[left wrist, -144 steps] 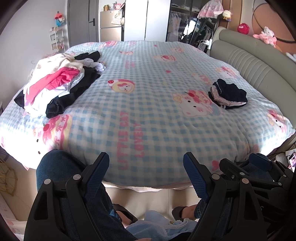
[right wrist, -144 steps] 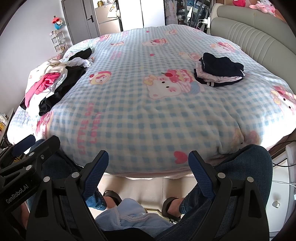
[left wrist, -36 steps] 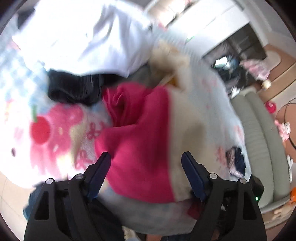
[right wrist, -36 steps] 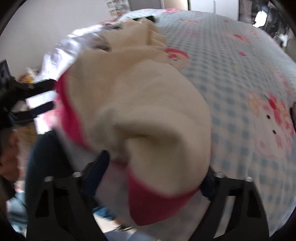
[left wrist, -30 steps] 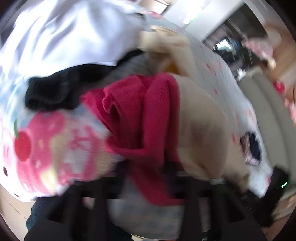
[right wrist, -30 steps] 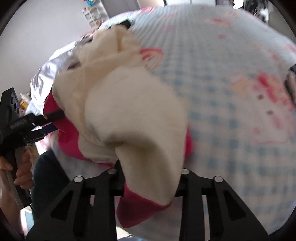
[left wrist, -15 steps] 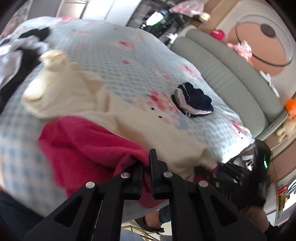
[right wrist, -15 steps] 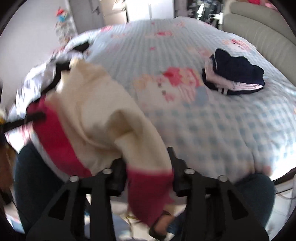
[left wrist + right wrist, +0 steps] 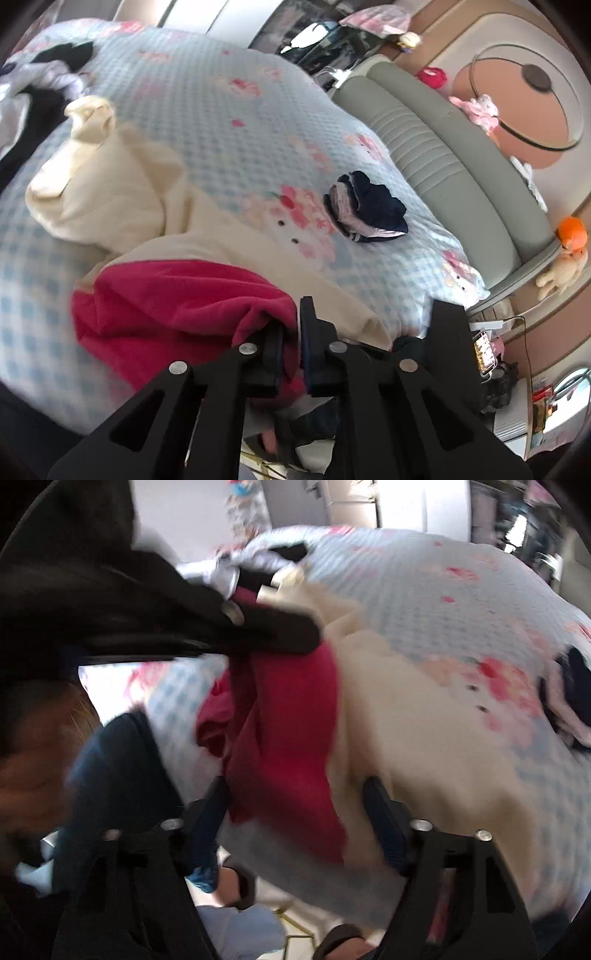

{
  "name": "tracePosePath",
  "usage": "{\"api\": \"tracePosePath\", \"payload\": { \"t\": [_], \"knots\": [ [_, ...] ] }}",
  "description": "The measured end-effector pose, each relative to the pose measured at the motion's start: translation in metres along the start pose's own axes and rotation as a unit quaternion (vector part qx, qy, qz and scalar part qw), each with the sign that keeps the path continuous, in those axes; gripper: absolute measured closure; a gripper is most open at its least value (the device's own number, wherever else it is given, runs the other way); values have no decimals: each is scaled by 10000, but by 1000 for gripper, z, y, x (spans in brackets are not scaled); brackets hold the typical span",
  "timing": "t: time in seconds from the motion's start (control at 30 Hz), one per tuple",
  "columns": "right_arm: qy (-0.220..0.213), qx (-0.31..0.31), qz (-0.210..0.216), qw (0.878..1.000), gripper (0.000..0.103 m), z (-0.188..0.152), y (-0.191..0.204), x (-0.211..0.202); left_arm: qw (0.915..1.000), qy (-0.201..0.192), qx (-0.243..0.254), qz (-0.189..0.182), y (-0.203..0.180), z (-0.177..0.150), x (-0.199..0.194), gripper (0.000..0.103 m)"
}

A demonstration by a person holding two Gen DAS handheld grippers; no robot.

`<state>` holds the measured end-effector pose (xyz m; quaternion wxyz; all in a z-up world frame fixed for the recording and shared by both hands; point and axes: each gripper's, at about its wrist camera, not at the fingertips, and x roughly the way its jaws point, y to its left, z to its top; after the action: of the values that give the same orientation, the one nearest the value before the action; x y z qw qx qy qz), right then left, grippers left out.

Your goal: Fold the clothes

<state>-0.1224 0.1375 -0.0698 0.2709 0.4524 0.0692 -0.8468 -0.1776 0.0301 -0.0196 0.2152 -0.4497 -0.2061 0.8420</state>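
Garment: a cream fleece top with a crimson hem band lies spread across the blue-and-white checked cartoon-print bed cover, its crimson edge at the near side of the bed.
Left gripper: pressed together, pinching the crimson hem.
Right gripper: spread wide; blurred crimson and cream cloth sits between its fingers, ungripped.
Folded pile: small navy and white stack further right on the bed, apart from the garment.
Heap: dark and white clothes at far left.
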Motion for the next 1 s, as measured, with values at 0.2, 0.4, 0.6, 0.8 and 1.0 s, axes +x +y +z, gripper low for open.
{"api": "tracePosePath", "payload": {
  "t": [0.2,0.4,0.6,0.8,1.0],
  "knots": [
    [-506,818,-496,9941,97,41,-58,-10,9967,-231,-354,689,45,-12,-24,63],
    [-1428,1684,-1501,9637,97,47,-134,-85,9946,128,-930,434,76,-25,3,35],
    [-1154,2749,-2481,9217,94,-13,-207,-112,9928,749,-871,327,68,-47,49,34],
    [-231,2424,-1854,9520,58,-47,-193,-73,9962,641,-452,367,39,-37,82,34],
    [9,2441,-1275,9613,44,-40,-203,-28,9963,485,-665,244,31,4,100,85]
  ]
}}
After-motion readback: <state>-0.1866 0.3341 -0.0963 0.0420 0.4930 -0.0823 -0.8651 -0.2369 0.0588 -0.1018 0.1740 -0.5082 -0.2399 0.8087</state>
